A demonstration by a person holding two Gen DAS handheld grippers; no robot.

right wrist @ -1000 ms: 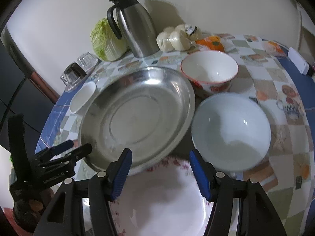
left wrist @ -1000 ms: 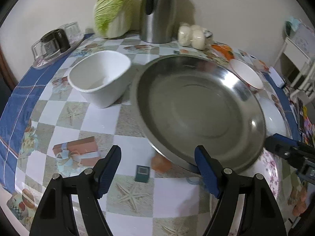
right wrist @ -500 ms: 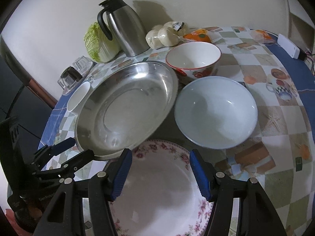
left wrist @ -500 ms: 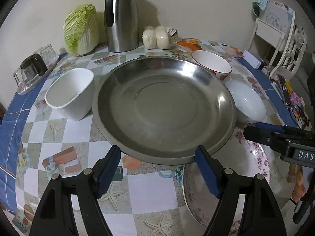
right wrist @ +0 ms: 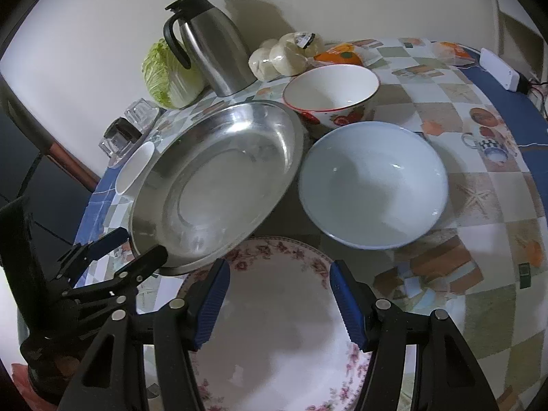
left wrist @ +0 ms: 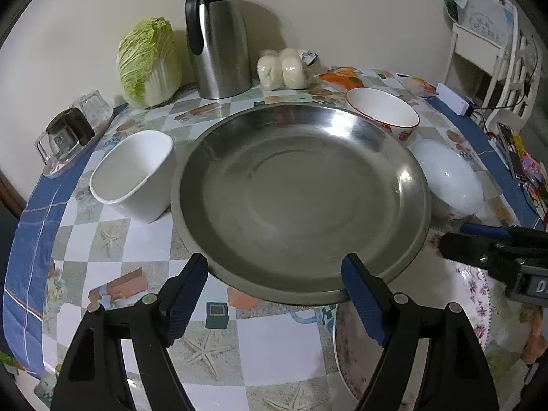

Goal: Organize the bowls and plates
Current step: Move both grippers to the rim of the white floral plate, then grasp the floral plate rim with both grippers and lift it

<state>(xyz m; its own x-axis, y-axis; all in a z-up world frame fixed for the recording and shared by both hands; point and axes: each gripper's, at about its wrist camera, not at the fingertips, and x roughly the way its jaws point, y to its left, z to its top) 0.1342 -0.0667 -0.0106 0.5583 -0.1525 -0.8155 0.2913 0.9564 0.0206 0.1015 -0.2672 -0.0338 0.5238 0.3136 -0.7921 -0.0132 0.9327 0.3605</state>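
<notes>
Just short of the steel pan's [left wrist: 301, 198] near rim: left gripper [left wrist: 274, 263], jaws wide and just opened a little further, the rim lying between the pads but not pinched. Reads as a let-go, or a grip not yet taken; cannot tell which.

Right of the pan, at its near side: right gripper [right wrist: 279, 269], jaws parted about halfway, holding nothing, poised over the floral plate [right wrist: 274, 335]. Probably lined up to take that plate by its edge.

Under the pan's right edge: the floral plate's far rim, so the pan sits tilted, propped on it rather than flat on the table [left wrist: 274, 352]. Likely needs lifting clear before either piece will stack.

Touching or nearly touching the pan's right side: pale blue bowl [right wrist: 373, 185], upright, empty. Beyond it, at the pan's far right: red-rimmed bowl [right wrist: 330, 89], also upright. Left of the pan: white square bowl [left wrist: 133, 171], close against the rim. All crowded round the pan, seemingly gathered for sorting by size.

Behind the pan, against the wall: steel jug [left wrist: 219, 48] and cabbage [left wrist: 149, 61], out of the way.
</notes>
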